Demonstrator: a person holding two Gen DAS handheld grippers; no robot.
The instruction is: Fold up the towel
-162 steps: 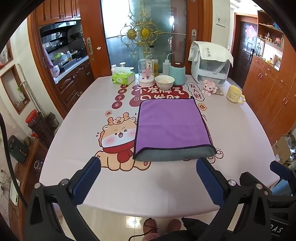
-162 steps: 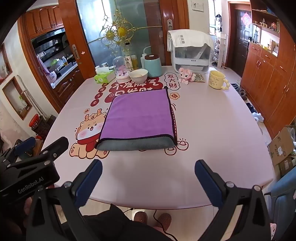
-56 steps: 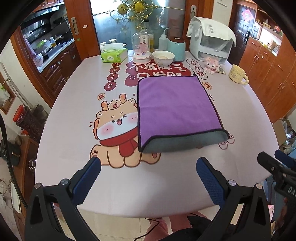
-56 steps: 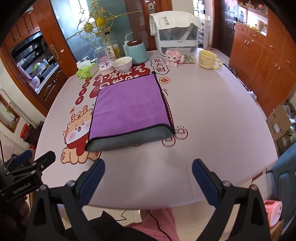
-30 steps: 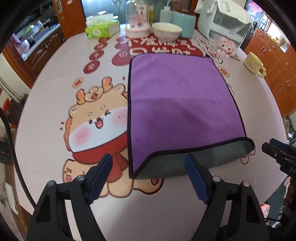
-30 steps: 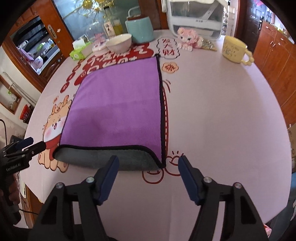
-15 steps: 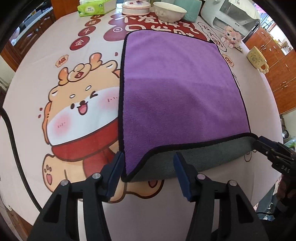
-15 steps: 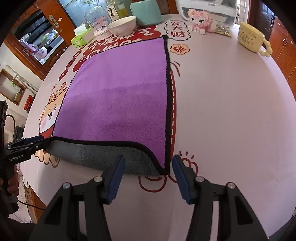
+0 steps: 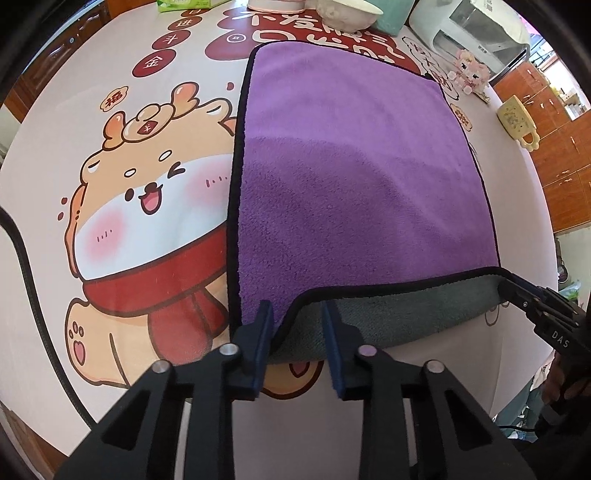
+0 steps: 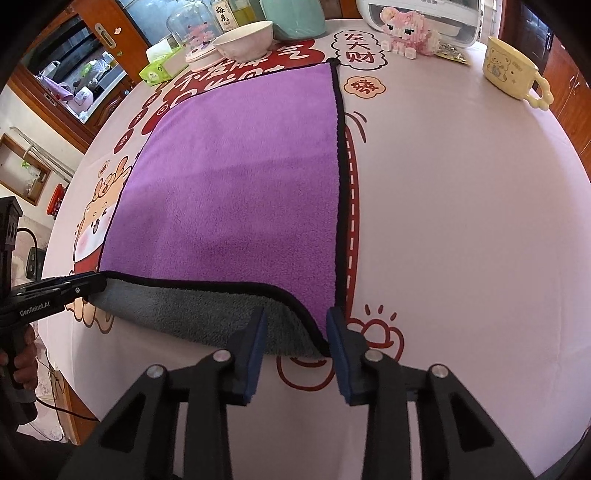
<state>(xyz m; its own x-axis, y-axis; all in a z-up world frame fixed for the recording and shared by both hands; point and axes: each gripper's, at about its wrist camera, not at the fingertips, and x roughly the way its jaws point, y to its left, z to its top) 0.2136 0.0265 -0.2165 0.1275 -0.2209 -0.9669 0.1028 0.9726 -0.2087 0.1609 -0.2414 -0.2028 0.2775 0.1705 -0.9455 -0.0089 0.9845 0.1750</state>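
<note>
A purple towel (image 9: 351,177) with black trim and a grey underside lies flat on the table; it also shows in the right wrist view (image 10: 236,184). Its near edge curls up and shows grey. My left gripper (image 9: 297,321) is open, its fingers on either side of the near left corner. My right gripper (image 10: 295,326) is open, its fingers on either side of the near right corner. Each gripper shows in the other's view, the right one (image 9: 535,306) and the left one (image 10: 66,288), at the ends of the towel's near edge.
The table (image 10: 461,221) has a printed cartoon cloth. A yellow mug (image 10: 509,74), a pink toy (image 10: 406,33), a bowl (image 10: 243,40), a teal container (image 10: 291,18), a tissue box (image 10: 162,66) and a white appliance (image 9: 476,29) stand along the far side.
Both grippers have moved forward and down to the towel's near corners, and their jaws have narrowed around the edge.
</note>
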